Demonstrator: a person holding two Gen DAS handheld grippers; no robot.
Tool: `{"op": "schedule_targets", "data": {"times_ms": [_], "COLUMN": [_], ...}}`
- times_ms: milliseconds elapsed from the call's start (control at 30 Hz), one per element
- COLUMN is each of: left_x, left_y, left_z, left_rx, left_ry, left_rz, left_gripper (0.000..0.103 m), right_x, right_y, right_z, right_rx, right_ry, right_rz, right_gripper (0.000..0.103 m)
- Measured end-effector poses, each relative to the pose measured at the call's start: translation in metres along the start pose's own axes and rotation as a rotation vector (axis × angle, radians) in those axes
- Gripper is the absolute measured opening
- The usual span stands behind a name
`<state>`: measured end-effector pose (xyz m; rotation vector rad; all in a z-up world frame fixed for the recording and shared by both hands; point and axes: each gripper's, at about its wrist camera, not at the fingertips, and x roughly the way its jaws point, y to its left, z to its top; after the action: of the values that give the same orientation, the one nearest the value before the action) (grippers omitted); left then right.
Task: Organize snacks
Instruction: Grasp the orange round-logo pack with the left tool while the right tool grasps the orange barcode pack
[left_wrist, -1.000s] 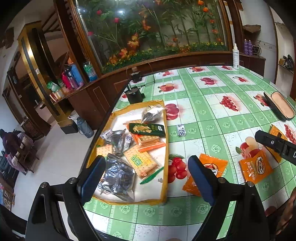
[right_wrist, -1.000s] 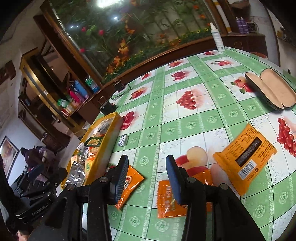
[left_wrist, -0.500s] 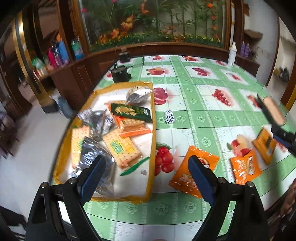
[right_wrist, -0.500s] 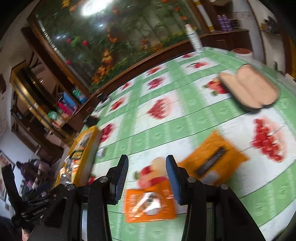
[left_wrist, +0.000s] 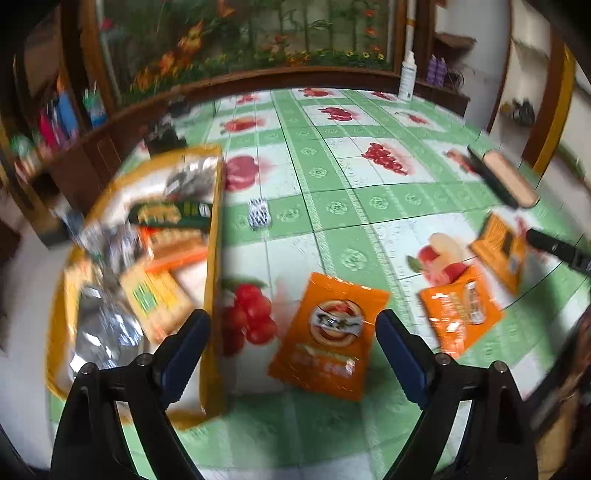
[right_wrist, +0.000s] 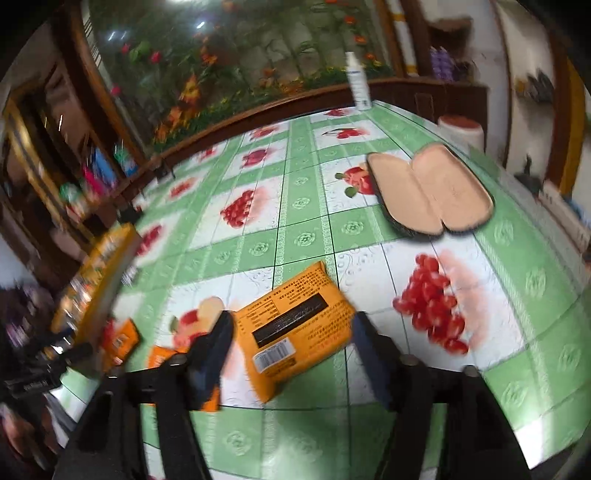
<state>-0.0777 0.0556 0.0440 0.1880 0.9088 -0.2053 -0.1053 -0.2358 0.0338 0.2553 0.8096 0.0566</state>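
Note:
A yellow-rimmed tray (left_wrist: 213, 236) at the left holds several snack packets. My left gripper (left_wrist: 291, 350) is open above an orange snack packet (left_wrist: 328, 334) lying just right of the tray. A second orange packet (left_wrist: 460, 314) and a third (left_wrist: 500, 251) lie further right. My right gripper (right_wrist: 291, 350) is open, with its fingers on either side of the back-side-up orange packet (right_wrist: 295, 328). The tray also shows in the right wrist view (right_wrist: 99, 273), at the left.
An open glasses case (right_wrist: 430, 194) lies at the far right of the green fruit-print tablecloth (left_wrist: 332, 206). A small black-and-white packet (left_wrist: 258, 214) sits by the tray. A white bottle (right_wrist: 360, 86) stands at the back edge. A wooden cabinet runs behind.
My left gripper has swung right, from over the tray to over the orange packet. My right gripper has moved right and down, so its fingers now flank the far orange packet.

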Motion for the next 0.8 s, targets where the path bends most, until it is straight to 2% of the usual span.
{"op": "schedule_targets", "data": {"times_ms": [67, 133, 200, 367, 400, 467, 600, 633, 667, 700, 733, 767, 800], "left_x": [0.004, 0.002, -0.001, 0.023, 0.03, 0.044, 0.047, 0.045, 0.043, 0.041, 0.039, 0.038, 0.037], "left_y": [-0.008, -0.016, -0.021, -0.03, -0.029, -0.029, -0.024, -0.025, -0.026, -0.027, -0.027, -0.027, -0.027], "left_z": [0.001, 0.001, 0.001, 0.008, 0.009, 0.009, 0.006, 0.004, 0.003, 0.003, 0.003, 0.003, 0.004], "left_rx": [0.062, 0.108, 0.148, 0.214, 0.214, 0.214, 0.182, 0.186, 0.181, 0.184, 0.192, 0.188, 0.181], "left_ry": [0.007, 0.005, -0.003, 0.052, 0.068, 0.116, 0.126, 0.119, 0.113, 0.104, 0.098, 0.104, 0.103], "left_rz": [0.026, -0.018, -0.051, -0.02, -0.024, -0.025, -0.081, -0.084, -0.118, -0.101, -0.094, -0.111, -0.113], "left_gripper": [0.09, 0.09, 0.09, 0.09, 0.09, 0.091, 0.091, 0.085, 0.069, 0.063, 0.026, 0.019, 0.019], "right_x": [0.008, 0.013, 0.012, 0.015, 0.016, 0.019, 0.035, 0.04, 0.043, 0.047, 0.05, 0.053, 0.056], "right_y": [0.008, 0.007, -0.002, -0.015, -0.014, -0.011, -0.008, -0.004, 0.001, 0.006, 0.011, 0.017, 0.023], "right_z": [0.003, 0.004, 0.0, -0.023, -0.021, -0.014, 0.0, 0.004, 0.007, 0.009, 0.011, 0.012, 0.013], "right_rx": [-0.05, -0.045, 0.03, 0.255, 0.269, 0.287, 0.342, 0.341, 0.329, 0.317, 0.295, 0.266, 0.232], "right_ry": [0.03, 0.062, 0.094, 0.202, 0.189, 0.184, 0.187, 0.185, 0.184, 0.186, 0.182, 0.181, 0.179], "right_rz": [-0.054, -0.089, -0.109, 0.063, 0.07, 0.029, -0.015, -0.032, -0.048, -0.059, -0.08, -0.11, -0.143], "right_gripper": [0.081, 0.081, 0.081, 0.081, 0.081, 0.081, 0.082, 0.082, 0.082, 0.082, 0.082, 0.083, 0.084]}}
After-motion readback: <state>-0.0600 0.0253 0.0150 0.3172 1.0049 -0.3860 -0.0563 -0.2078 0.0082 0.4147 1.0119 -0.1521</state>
